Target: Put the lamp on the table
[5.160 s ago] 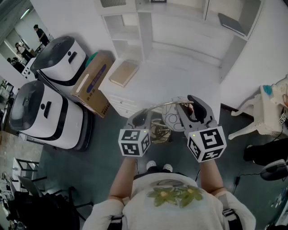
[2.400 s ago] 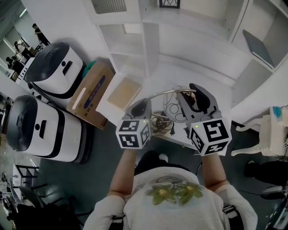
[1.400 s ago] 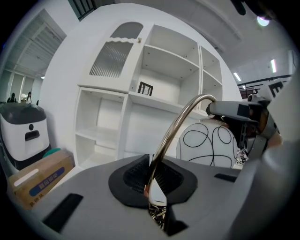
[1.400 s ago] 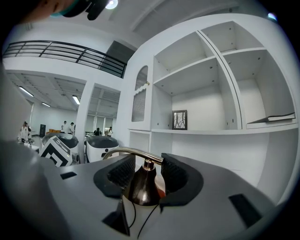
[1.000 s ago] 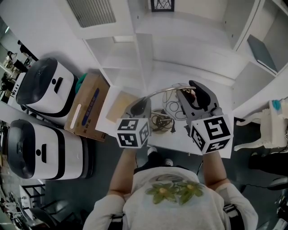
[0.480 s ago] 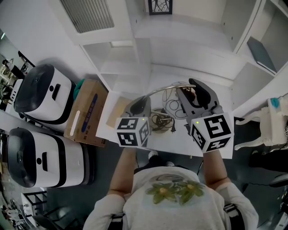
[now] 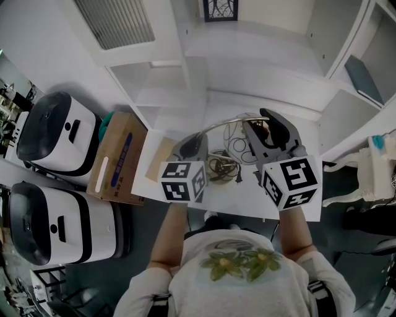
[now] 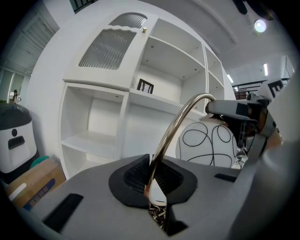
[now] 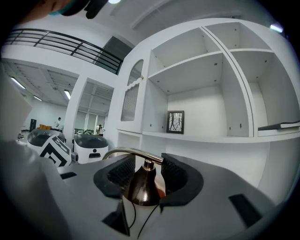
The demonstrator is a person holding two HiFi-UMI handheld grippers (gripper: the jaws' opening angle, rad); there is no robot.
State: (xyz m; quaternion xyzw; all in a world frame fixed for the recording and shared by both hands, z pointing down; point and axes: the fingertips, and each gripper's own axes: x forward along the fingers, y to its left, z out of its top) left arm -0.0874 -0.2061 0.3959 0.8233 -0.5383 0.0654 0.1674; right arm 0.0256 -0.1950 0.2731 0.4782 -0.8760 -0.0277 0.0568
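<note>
The lamp has a curved brass arm [image 7: 226, 125], a white globe shade [image 7: 235, 147] with black lines and a dark bronze cap [image 9: 140, 186]. My left gripper [image 7: 189, 150] is shut on the lower part of the arm [image 8: 174, 130]. My right gripper [image 7: 263, 134] is shut on the bronze cap above the shade. The lamp's coiled cord [image 7: 220, 167] hangs over the white table [image 7: 244, 198]. In the left gripper view the shade [image 8: 208, 143] shows to the right of the arm. The lamp's foot is hidden.
White shelving [image 7: 247, 68] with a framed picture [image 7: 221, 9] stands behind the table. A tan board [image 7: 161, 155] lies at the table's left end. A cardboard box [image 7: 117, 158] and two white-and-black machines [image 7: 52, 133] stand at the left, a white chair [image 7: 371, 164] at the right.
Both grippers have carried the lamp from the floor area up to and over the white table. In the last second the hold and the pose have hardly changed.
</note>
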